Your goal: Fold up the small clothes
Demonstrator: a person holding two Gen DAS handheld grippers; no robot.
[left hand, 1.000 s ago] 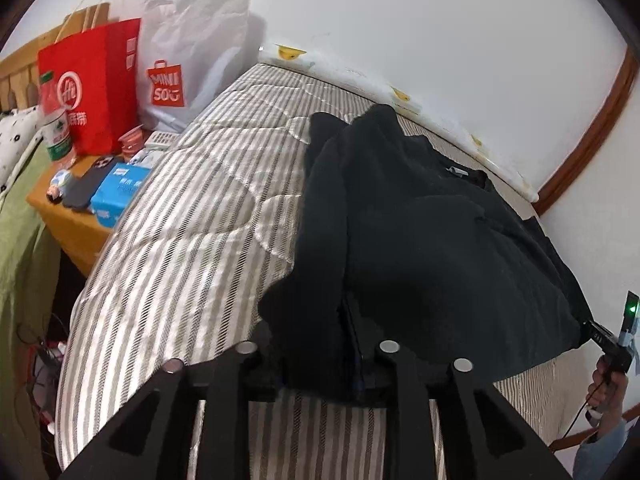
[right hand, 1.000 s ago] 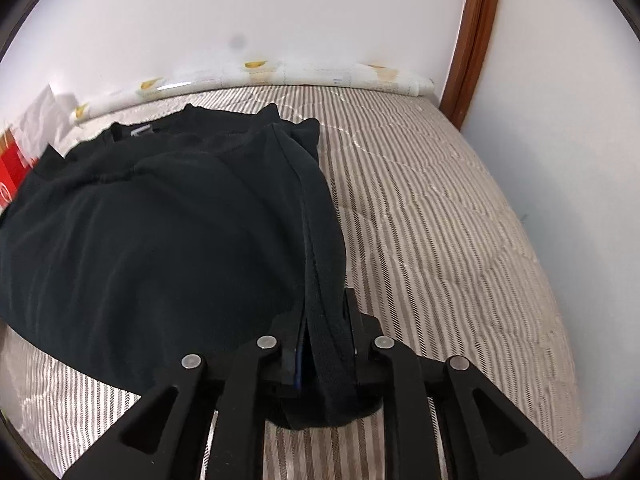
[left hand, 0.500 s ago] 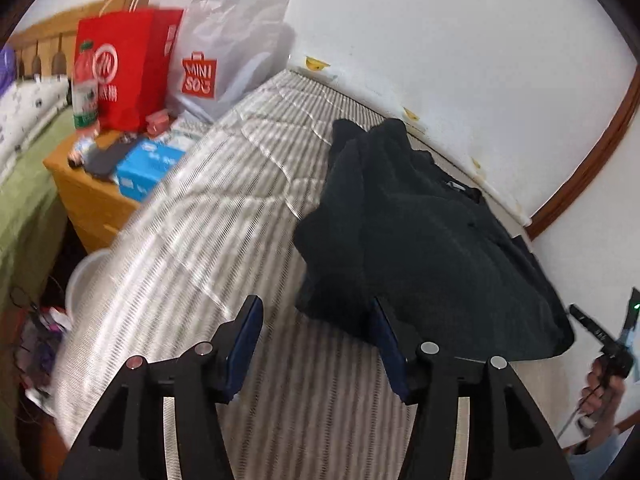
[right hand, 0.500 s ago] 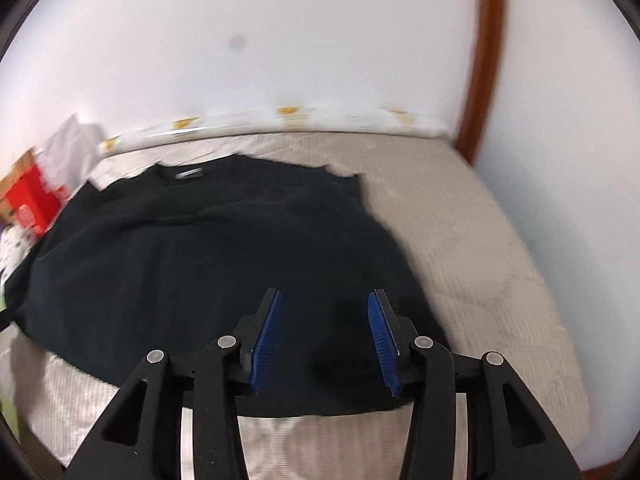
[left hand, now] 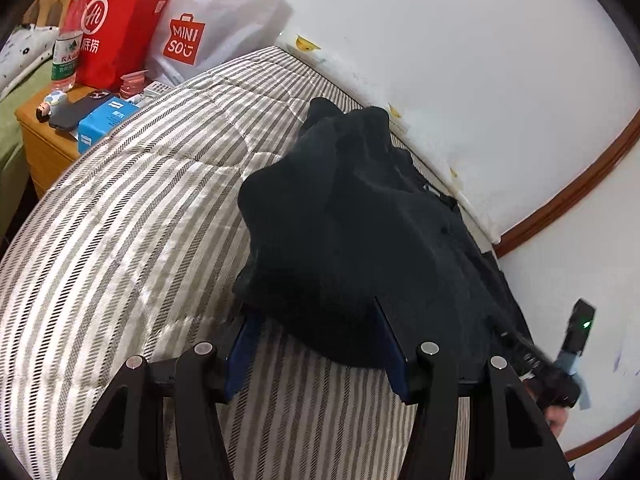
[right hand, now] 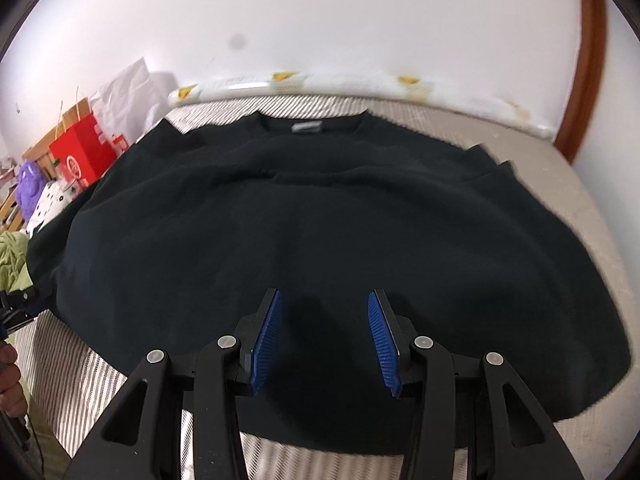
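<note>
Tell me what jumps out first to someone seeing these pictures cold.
A large black fabric shirt dominates, spread over the grey-and-white striped quilted mattress, collar toward the wall. Both the left gripper and right gripper hang open at its near hem, blue pads bare. A bright red paper shopping bag and a white plastic Miniso bag stand beyond the bed's far corner.

From my left side I read "MINISO" on the white shopping bag (left hand: 224, 20). The red paper bag (left hand: 116, 24) carries Chinese characters "底捞".
</note>
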